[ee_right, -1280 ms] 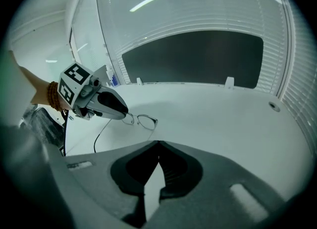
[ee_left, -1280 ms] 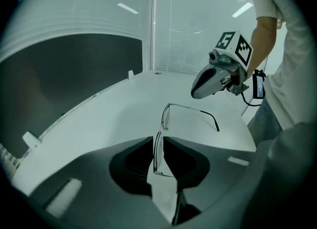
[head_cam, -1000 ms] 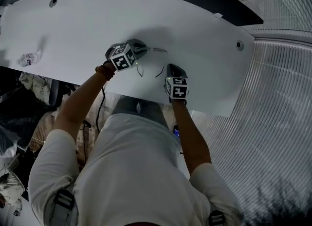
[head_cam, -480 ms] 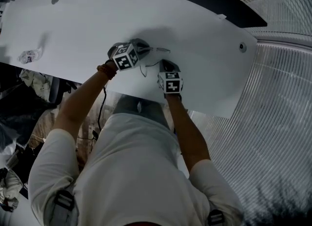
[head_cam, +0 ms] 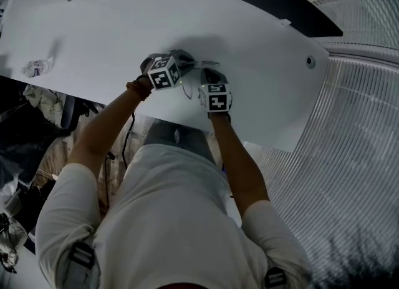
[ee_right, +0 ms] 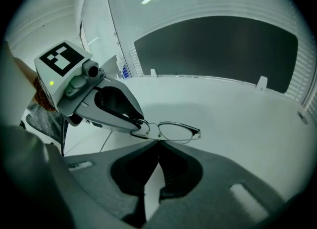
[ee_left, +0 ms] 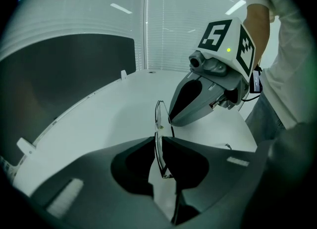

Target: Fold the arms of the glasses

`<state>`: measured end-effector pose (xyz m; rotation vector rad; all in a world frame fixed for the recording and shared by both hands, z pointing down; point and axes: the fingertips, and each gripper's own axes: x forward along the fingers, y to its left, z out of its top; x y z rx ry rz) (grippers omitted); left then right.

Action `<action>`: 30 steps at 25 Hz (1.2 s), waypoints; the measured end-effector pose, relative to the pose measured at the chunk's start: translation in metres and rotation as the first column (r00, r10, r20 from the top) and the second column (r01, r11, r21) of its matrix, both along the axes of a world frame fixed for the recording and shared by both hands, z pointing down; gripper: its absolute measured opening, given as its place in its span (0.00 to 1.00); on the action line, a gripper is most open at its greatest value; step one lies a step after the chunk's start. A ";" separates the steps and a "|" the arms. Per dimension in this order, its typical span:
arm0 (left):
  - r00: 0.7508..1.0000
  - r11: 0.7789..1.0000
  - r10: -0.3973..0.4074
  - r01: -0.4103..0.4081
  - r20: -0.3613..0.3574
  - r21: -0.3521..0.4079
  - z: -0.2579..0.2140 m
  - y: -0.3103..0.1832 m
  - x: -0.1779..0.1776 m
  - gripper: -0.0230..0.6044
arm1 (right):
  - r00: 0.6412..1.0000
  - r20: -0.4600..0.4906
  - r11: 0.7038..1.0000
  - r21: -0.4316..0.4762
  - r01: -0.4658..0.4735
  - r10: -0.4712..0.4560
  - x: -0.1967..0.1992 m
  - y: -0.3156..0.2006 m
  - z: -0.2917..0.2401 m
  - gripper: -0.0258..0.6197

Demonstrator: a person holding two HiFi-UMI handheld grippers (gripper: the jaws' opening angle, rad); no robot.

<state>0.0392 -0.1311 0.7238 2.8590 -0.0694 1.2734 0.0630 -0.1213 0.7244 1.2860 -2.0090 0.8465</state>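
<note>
A big white curved table (head_cam: pixel 112 25) fills most of the head view. A person in a white shirt (head_cam: pixel 168 219) stands at the table's near edge, about halfway along it, and reaches both arms over the top.

The left gripper (ee_left: pixel 158 144), grey with a black-and-white square cube on it, is over the table, a little way in from the near edge. Its two jaws are closed tight on the thin metal-rimmed glasses (ee_right: pixel 174 130). They pinch one lens by its rim, and from the left gripper view that lens stands on its edge between the tips.

The right gripper (ee_right: pixel 158 144), grey with the same kind of cube, is also over the table, just inside the near edge. Its jaws are pressed together at the tips with nothing between them. The tips sit right under the middle of the frame. I cannot tell if they touch it.

The glasses are just above the table top, near the middle of the near edge. One thin arm (ee_right: pixel 106 141) sticks out from the frame.

A small crumpled wrapper (head_cam: pixel 36 67) lies on the table at its far left end.
</note>
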 end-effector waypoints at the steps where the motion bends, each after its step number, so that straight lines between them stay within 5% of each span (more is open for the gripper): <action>1: 1.000 1.000 0.000 0.000 0.000 0.000 0.000 0.000 0.000 0.12 | 1.000 0.000 1.000 0.001 0.001 -0.001 0.000 0.000 -0.001 0.04; 9: 1.000 1.000 0.006 -0.006 0.005 0.008 0.000 0.000 -0.001 0.11 | 1.000 0.027 1.000 0.027 0.012 -0.012 -0.002 0.034 -0.027 0.04; 21: 1.000 1.000 0.012 -0.012 0.019 0.015 0.002 0.000 -0.001 0.11 | 0.969 0.138 0.978 -0.019 0.208 -0.203 -0.091 0.101 -0.020 0.04; 30: 0.999 1.000 0.020 -0.021 0.025 0.017 0.003 0.001 -0.002 0.11 | 0.975 0.085 0.976 -0.057 0.210 -0.205 -0.078 0.098 -0.001 0.04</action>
